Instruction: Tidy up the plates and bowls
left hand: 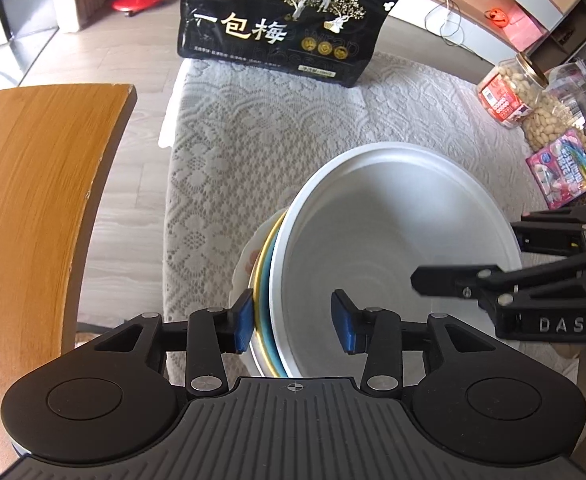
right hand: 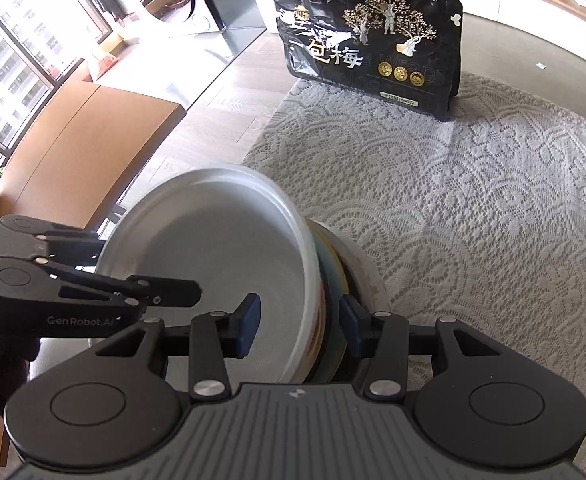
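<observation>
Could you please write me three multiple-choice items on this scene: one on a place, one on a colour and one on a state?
1. Where does the black snack bag stand?
A. On the wooden table
B. At the far end of the lace tablecloth
C. Inside the white bowl

2. What colour is the dish directly under the white bowl?
A. Red
B. Black
C. Teal with a yellow edge

3. What state is the white bowl in?
A. Empty, mouth up, on top of the stack
B. Full of peanuts
C. Upside down on the cloth

Answers:
1 B: the black snack bag stands upright on the far end of the lace tablecloth.
2 C: a teal dish with a yellow edge shows beside the bowl's rim.
3 A: the white bowl shows a bare inside and tops the nested dishes.
</observation>
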Available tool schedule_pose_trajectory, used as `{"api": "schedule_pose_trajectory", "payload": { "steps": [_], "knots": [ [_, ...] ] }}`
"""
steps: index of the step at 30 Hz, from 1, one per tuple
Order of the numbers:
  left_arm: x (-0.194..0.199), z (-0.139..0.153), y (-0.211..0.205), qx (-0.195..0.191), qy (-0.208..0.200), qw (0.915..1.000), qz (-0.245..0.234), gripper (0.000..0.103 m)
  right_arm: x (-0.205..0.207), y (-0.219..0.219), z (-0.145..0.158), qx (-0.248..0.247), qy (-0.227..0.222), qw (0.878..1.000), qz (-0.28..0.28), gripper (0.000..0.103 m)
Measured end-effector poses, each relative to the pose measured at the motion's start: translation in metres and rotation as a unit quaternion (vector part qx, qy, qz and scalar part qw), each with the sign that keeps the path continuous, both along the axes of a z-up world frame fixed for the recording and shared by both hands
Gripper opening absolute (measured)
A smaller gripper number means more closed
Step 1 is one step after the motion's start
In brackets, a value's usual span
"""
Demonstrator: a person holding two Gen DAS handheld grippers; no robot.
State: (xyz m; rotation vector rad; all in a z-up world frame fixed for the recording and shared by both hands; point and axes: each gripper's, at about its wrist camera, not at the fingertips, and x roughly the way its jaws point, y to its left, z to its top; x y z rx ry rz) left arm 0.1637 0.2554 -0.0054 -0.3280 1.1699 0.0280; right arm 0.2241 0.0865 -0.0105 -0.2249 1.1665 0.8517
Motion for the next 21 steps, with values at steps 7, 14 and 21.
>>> {"api": "schedule_pose_trajectory", "payload": {
  "steps": [7,14,21],
  "knots": [
    [0.0,0.001,0.003,-0.028,0.008,0.9996,0.002,0.048,-0.001,-0.011,-0.005,0.0,0.007,1.0,-0.008,0.038],
    [-0.029,0.03,0.003,0.016,-0.067,0.9972,0.029,0.047,-0.02,-0.021,0.006,0.013,-0.034,0.999,-0.023,0.038],
    [-0.045,0.035,-0.021,0.06,-0.099,0.9928,0.03,0.047,-0.024,-0.041,-0.006,0.018,-0.031,0.996,-0.083,0.042]
  ]
}}
